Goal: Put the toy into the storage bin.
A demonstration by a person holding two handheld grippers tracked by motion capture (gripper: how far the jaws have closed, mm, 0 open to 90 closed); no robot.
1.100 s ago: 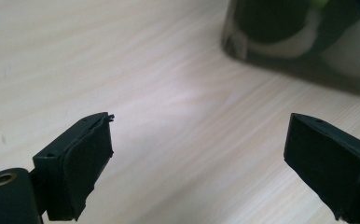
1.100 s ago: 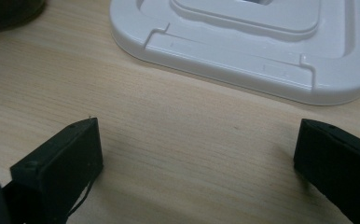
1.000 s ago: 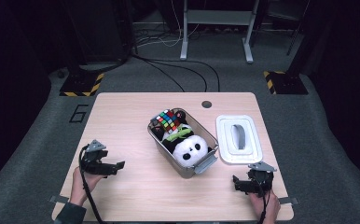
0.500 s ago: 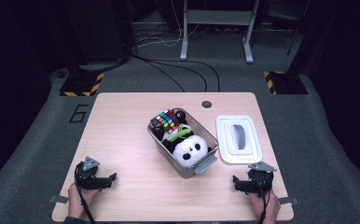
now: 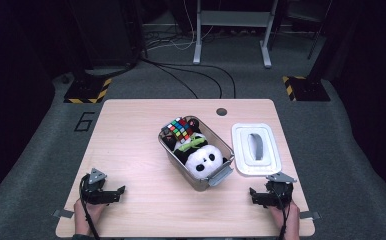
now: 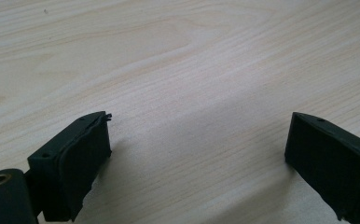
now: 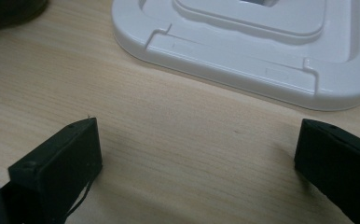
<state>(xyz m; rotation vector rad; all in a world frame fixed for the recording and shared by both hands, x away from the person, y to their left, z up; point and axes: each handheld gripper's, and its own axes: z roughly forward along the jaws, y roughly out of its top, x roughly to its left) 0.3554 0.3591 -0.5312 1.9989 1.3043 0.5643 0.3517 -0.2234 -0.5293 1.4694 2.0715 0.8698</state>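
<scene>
A clear plastic bin (image 5: 226,172) stands at the table's middle, turned at an angle. Inside it lie a panda plush (image 5: 202,160) with a green bow and a colourful puzzle cube (image 5: 179,128). The bin's white lid (image 5: 256,149) (image 7: 243,42) lies flat to its right. My left gripper (image 5: 116,194) (image 6: 199,149) rests low over bare wood at the front left, open and empty. My right gripper (image 5: 259,196) (image 7: 197,154) sits at the front right just short of the lid's near edge, open with nothing between its jaws.
The wooden table (image 5: 131,145) has a round cable hole (image 5: 221,111) near its far edge. Dark floor, cables and stand legs lie beyond the table. Bare wood stretches left of the bin.
My left gripper has drawn back toward the front left edge and dropped lower to the table. The right gripper, bin and lid have stayed put.
</scene>
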